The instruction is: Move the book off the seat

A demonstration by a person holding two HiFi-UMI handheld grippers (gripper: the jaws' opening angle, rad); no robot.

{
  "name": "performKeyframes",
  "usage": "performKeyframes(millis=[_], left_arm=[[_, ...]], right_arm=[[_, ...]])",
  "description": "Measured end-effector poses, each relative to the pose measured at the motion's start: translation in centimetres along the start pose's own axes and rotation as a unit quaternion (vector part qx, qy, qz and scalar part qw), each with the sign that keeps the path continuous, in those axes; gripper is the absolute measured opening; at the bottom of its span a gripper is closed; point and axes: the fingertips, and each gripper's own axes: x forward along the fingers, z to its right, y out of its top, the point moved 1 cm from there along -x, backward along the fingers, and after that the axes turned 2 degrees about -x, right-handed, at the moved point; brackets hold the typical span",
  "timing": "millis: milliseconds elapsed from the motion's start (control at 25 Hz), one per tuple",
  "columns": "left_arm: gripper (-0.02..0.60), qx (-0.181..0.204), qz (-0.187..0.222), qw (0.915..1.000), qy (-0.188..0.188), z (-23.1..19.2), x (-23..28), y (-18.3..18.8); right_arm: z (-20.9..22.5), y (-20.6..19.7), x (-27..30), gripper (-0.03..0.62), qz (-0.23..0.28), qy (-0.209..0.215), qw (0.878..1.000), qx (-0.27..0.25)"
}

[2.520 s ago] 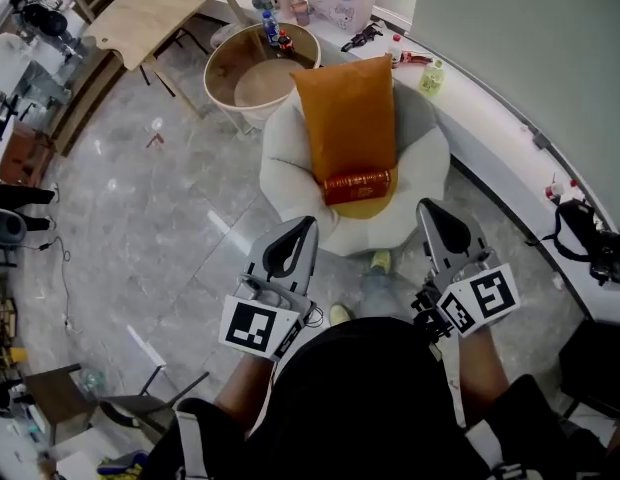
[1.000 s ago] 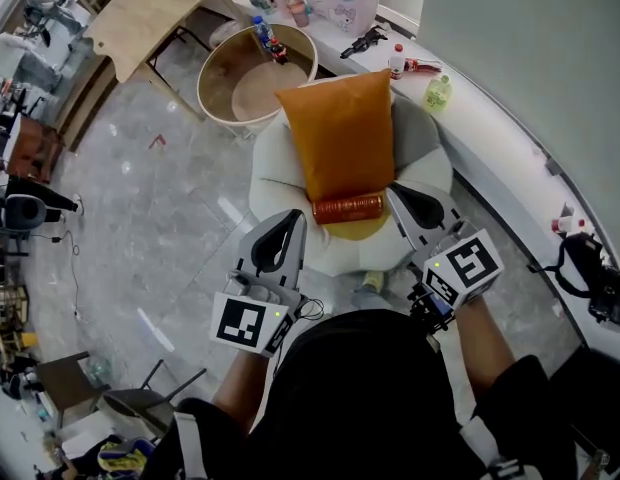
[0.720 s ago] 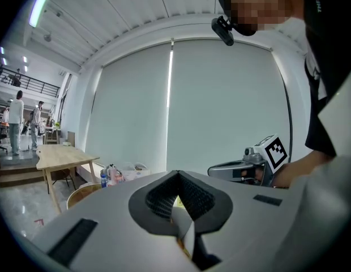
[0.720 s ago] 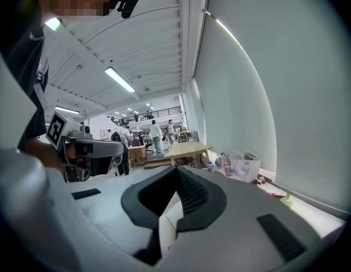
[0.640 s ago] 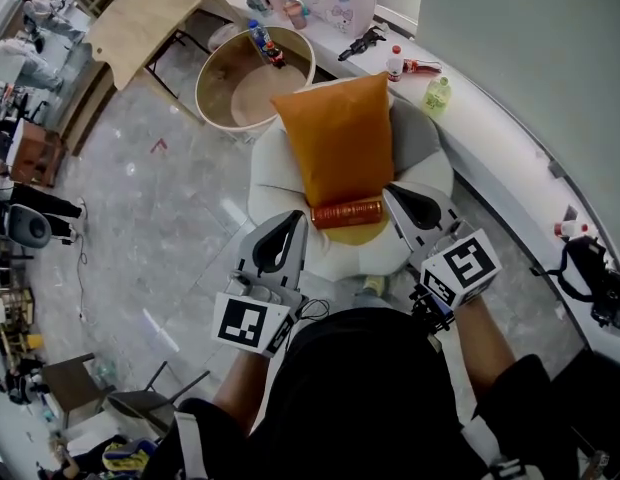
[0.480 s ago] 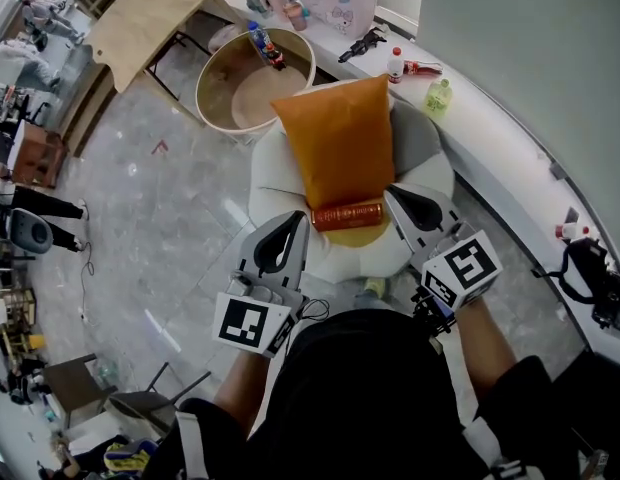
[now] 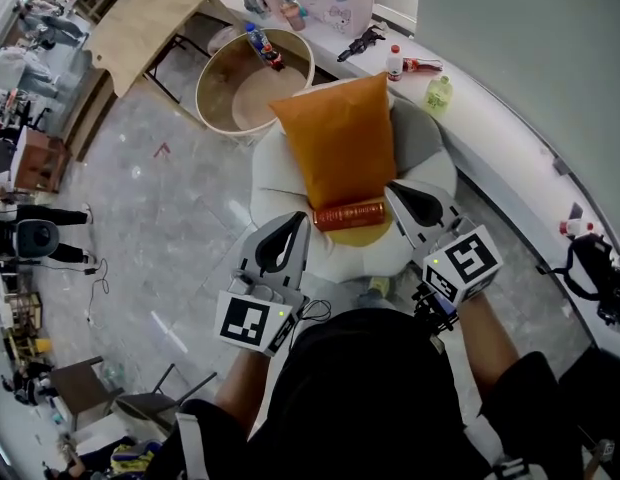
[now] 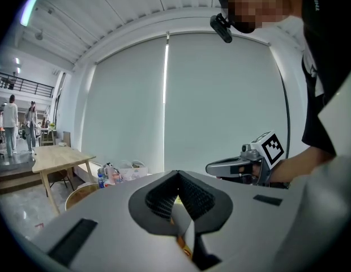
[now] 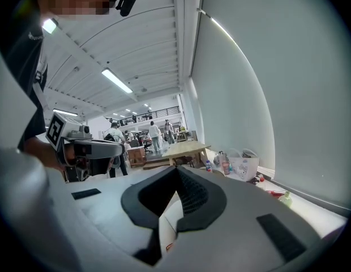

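A red book [image 7: 350, 213] lies across the front of the seat of a white round chair [image 7: 280, 183], at the foot of an orange cushion [image 7: 340, 138] that leans on the backrest. My left gripper [image 7: 295, 224] is shut and empty, over the chair's front edge, left of the book and apart from it. My right gripper [image 7: 398, 192] also looks shut and empty, its tip close to the book's right end. In the left gripper view my left gripper [image 8: 178, 174] points level with the jaws meeting. The right gripper view shows my right gripper [image 9: 177, 169] the same way.
A round wooden tub-like table [image 7: 252, 83] with a bottle stands behind the chair. A plywood table [image 7: 155, 13] is at the far left. A curved white ledge [image 7: 490, 118] with bottles and bags runs along the right. A black bag [image 7: 600, 268] sits at the right edge. Grey floor lies left of the chair.
Both grippers have come closer to the chair. The right one has moved in beside the book's right end. The book has not moved.
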Motion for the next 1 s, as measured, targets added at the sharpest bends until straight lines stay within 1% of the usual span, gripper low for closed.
performKeyframes(millis=[360,600,760,880,1000], left_arm=[[0.005,-0.002,-0.005,0.9999,-0.01,-1.3,-0.7,-0.9],[0.005,-0.007,-0.007,0.9997,-0.024,-3.6,-0.7,-1.0],[0.005,-0.005,-0.026,0.9992,-0.031,-5.2,-1.0,-1.3],[0.005,0.0,-0.014,0.9988,-0.047,-6.0,-0.9,-1.5],[0.005,0.006,-0.022,0.998,-0.059,-7.0,-0.6,-2.3]], right_arm=[[-1.1,-0.7,0.7,0.009,-0.006,-0.01,1.0,-0.002],[-1.9,-0.5,2.3,0.009,-0.013,-0.023,1.0,0.004],[-2.8,0.3,3.4,0.009,-0.02,-0.038,0.999,-0.002],[-3.1,0.1,3.8,0.009,-0.022,-0.05,0.999,-0.001],[-3.5,0.1,4.1,0.009,-0.023,-0.058,0.998,0.002]])
